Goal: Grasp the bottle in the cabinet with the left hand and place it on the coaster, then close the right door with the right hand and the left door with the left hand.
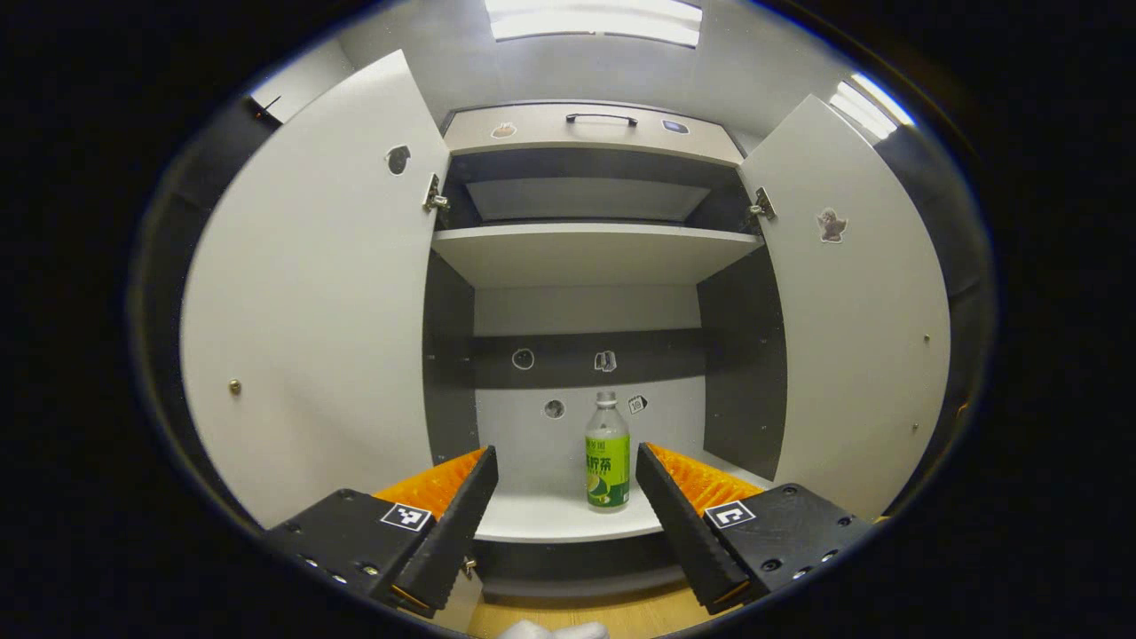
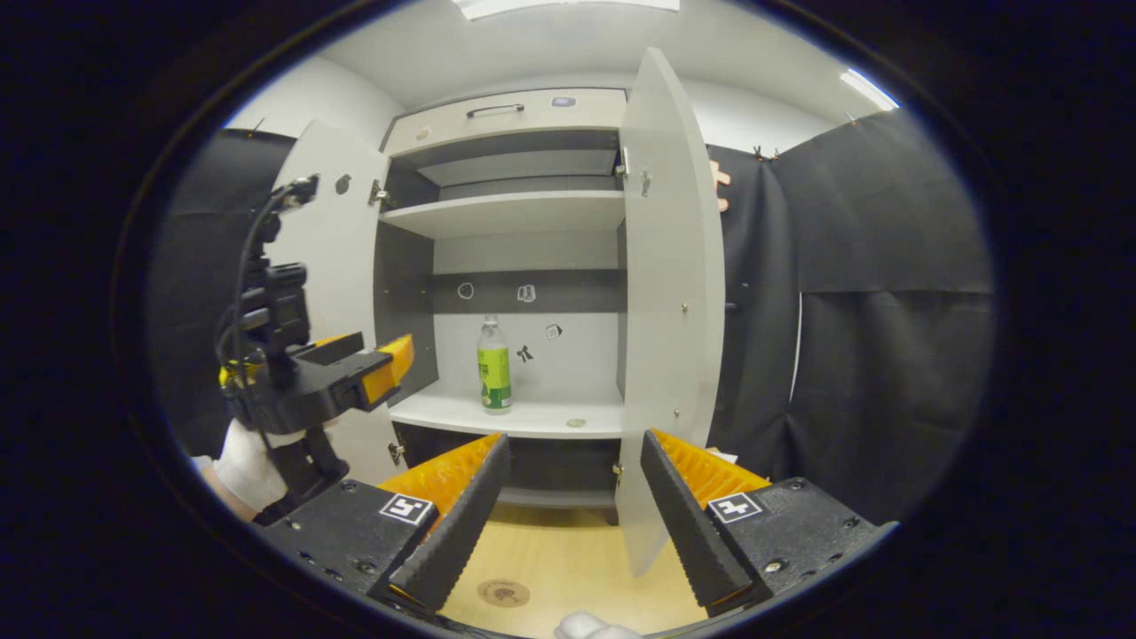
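Bottle [image 1: 608,453] stands upright on the cabinet's lower shelf [image 1: 550,519], seen in the left gripper view between the spread fingers of the left gripper [image 1: 566,493], which holds nothing. A fast or off-centre approach could tip it, being tall and narrow. In the right gripper view, the right gripper [image 2: 568,497] is also wide apart and empty, near the right door [image 2: 666,293]; the coaster [image 2: 503,592] lies on the table below. The door edge could be bumped early.

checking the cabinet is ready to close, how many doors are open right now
2. The left door is swung wide on the cabinet's left side, and the right door is swung wide on its right side. The bottle stands on the lower shelf between them.
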